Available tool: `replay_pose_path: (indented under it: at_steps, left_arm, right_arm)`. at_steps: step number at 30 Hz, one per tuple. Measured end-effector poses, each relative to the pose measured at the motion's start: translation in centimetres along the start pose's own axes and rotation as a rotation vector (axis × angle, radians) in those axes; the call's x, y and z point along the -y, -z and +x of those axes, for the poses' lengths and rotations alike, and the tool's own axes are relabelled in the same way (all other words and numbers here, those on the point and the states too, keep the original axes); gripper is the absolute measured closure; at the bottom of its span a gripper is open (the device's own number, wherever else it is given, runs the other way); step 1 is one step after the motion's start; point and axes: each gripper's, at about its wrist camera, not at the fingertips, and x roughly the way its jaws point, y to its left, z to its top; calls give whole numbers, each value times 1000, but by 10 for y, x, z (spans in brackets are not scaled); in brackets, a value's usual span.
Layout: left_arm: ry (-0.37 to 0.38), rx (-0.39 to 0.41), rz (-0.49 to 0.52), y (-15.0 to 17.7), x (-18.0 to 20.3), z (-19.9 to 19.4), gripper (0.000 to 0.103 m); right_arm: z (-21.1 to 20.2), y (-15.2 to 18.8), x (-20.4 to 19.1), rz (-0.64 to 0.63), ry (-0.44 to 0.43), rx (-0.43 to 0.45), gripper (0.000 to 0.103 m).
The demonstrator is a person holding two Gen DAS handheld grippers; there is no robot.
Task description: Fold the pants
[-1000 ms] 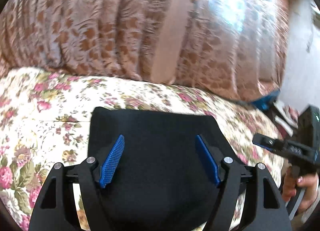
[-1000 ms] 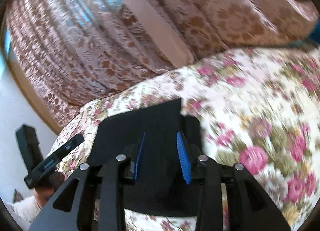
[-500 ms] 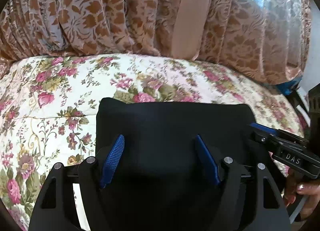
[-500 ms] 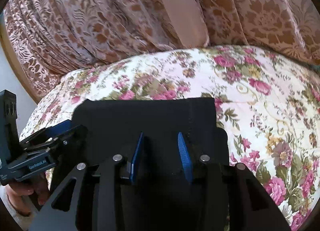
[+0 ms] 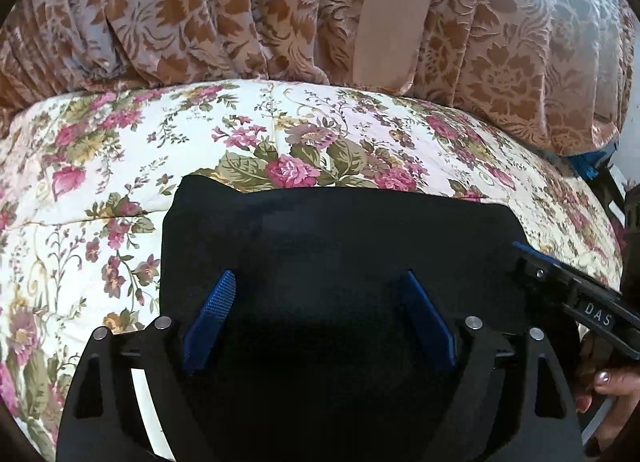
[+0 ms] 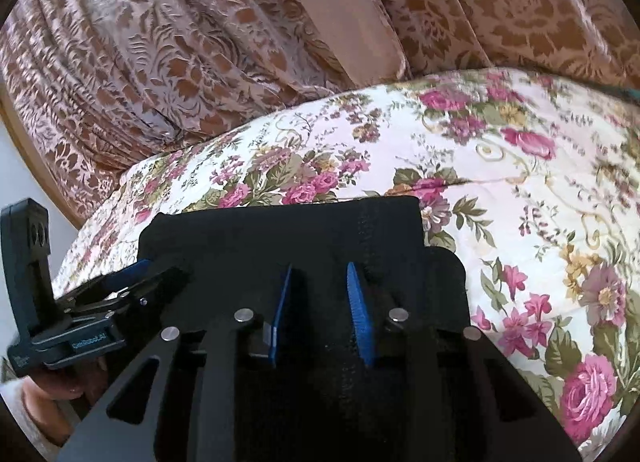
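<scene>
Patterned brown curtain (image 5: 208, 17) hangs behind the bed, its folds reaching the far edge of the floral bedspread (image 5: 100, 165), which covers the whole work surface. Black pants (image 5: 336, 246), folded into a compact rectangular stack, lie flat on the bedspread, directly ahead of both tools; a stitched seam runs near the right edge in the right wrist view (image 6: 366, 229). Left gripper (image 5: 318, 304) is poised over the pants with jaws spread wide, holding nothing. Right gripper (image 6: 320, 302) is poised over the same stack, jaws partly open with a narrow gap, nothing clamped between the blue pads (image 6: 360, 314).
</scene>
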Motion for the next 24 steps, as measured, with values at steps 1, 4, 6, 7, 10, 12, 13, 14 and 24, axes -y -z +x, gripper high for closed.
replay_pose_path:
  at_steps: [1, 4, 6, 7, 10, 12, 13, 14, 24]
  left_arm:
    - [8, 5, -2, 2, -1, -4, 19]
    - [17, 21, -24, 9, -7, -17, 19]
    - [12, 39, -22, 18, -11, -29, 19]
    - [8, 49, -25, 22, -13, -35, 19]
    - [7, 71, -58, 36, -24, -49, 19]
    - [32, 77, -123, 47, -37, -56, 19]
    - [49, 82, -153, 51, -42, -59, 19]
    - [68, 91, -194, 56, -49, -62, 19]
    - [176, 92, -302, 85, -63, -73, 18]
  right_arm:
    - [-3, 1, -1, -5, -2, 8, 77]
    - [-13, 4, 2, 25, -33, 22, 76]
    - [-21, 7, 5, 51, -48, 38, 76]
    - [-24, 8, 5, 58, -51, 43, 74]
    - [-37, 18, 6, 73, -43, 61, 64]
    - [-47, 24, 3, 60, -32, 69, 60]
    - [-49, 26, 2, 52, -20, 69, 55]
    - [-55, 29, 1, 32, -3, 71, 53]
    - [-72, 57, 28, 155, -6, 7, 29]
